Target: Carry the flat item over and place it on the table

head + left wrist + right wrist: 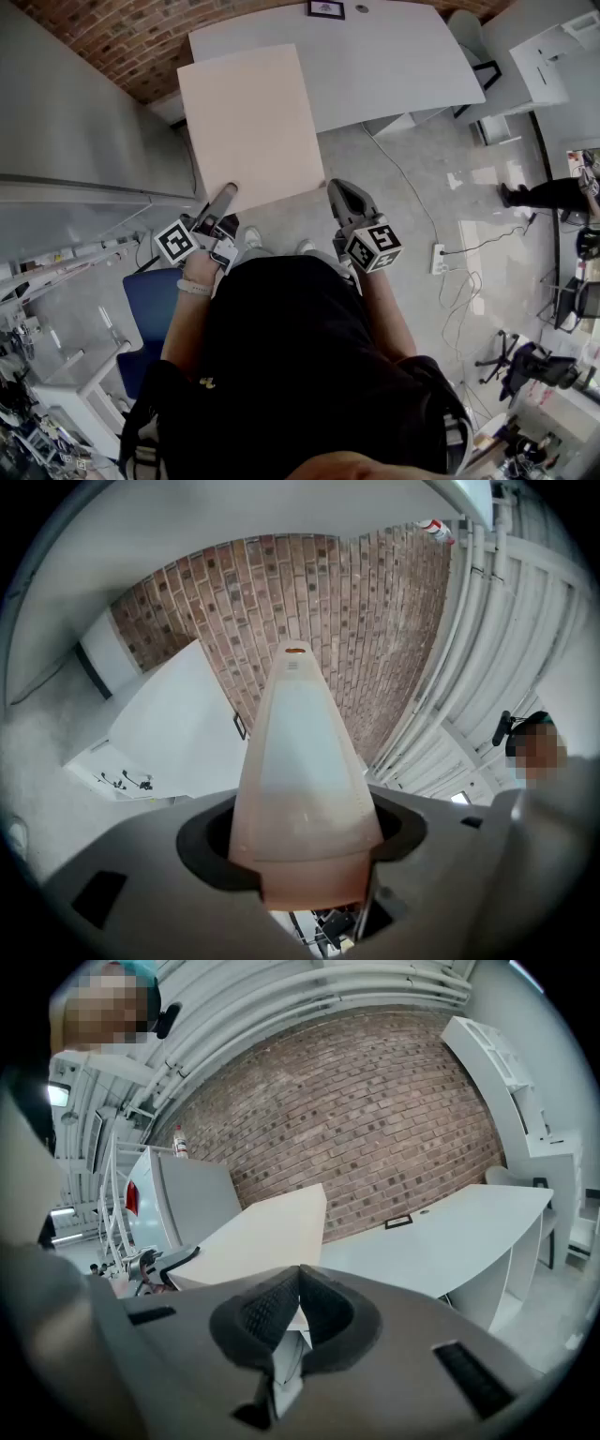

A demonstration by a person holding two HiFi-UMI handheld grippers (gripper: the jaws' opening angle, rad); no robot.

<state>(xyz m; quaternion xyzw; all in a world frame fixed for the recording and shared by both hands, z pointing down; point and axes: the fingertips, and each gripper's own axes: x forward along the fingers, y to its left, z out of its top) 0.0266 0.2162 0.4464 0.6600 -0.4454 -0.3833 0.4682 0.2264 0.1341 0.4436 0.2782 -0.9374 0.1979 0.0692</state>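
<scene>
- One flat board (pixel 248 122), square, pale beige and smooth, sits upper middle of the frame, held up over the floor, just short of the white curved tabletop (pixel 394 66).
- Two grippers: the left gripper (pixel 225 195) is clamped wide on the board's near edge.
- The right gripper (pixel 336 190) is clenched, dark ribbed pads together, right at the near right corner.
- Rough red brick wall (pixel 122 37) along the top.
</scene>
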